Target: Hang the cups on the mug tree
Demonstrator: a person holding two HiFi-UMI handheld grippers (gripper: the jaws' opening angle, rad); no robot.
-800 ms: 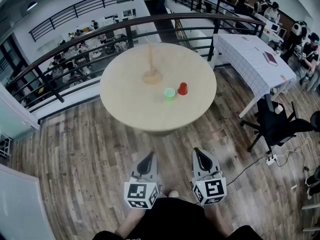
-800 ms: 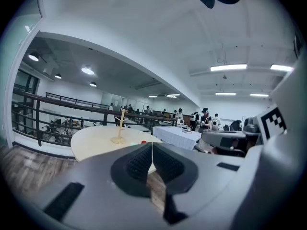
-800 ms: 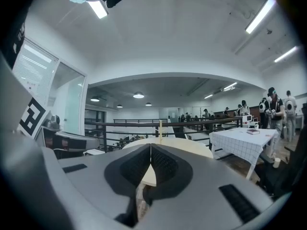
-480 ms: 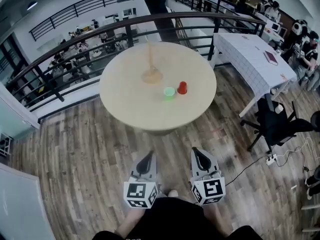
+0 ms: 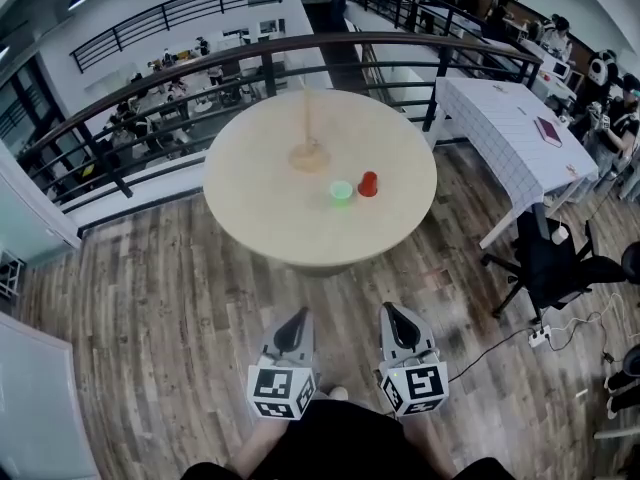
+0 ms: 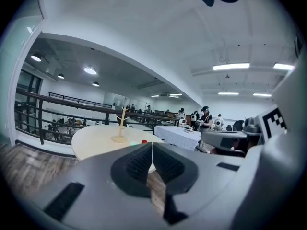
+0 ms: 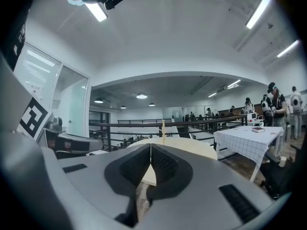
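On the round table point(image 5: 262, 230) stands the wooden mug tree point(image 5: 308, 154), and no cup hangs on it. Just beside it sit the green cup point(image 5: 341, 192) and the red cup point(image 5: 368, 184), close together. Nothing is hung yet, so both cups are left to do. Down by the person's body, well apart from the table, the left gripper point(image 5: 296, 316) and the right gripper point(image 5: 394, 312) are squeezed closed, with nothing between their jaws. It looks like the job has not begun.
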